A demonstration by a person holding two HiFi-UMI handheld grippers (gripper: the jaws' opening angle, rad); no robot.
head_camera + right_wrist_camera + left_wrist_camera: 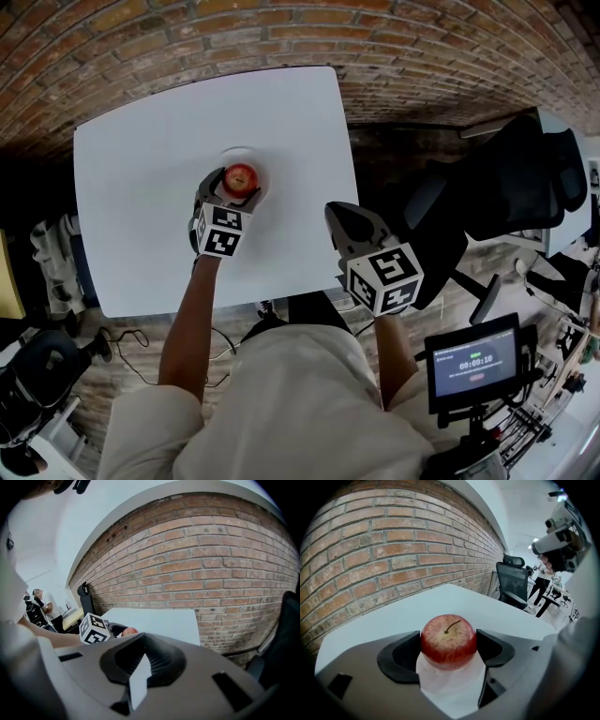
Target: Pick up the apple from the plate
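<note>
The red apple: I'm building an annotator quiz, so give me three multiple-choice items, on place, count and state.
1. Where is the round red apple?
A. In a blue bowl.
B. Between the left gripper's jaws, at the small white plate.
C. Under a green cloth.
2. How many apples show?
A. Three.
B. Two.
C. One.
3. How do the right gripper's jaws stand?
A. Nearly together, holding nothing.
B. Wide apart.
C. Clamped on the plate.
Answers: B, the left gripper view shows both jaws touching its sides; C, only one fruit shows on the white table; A, the right gripper view shows only a thin slit between them.
</note>
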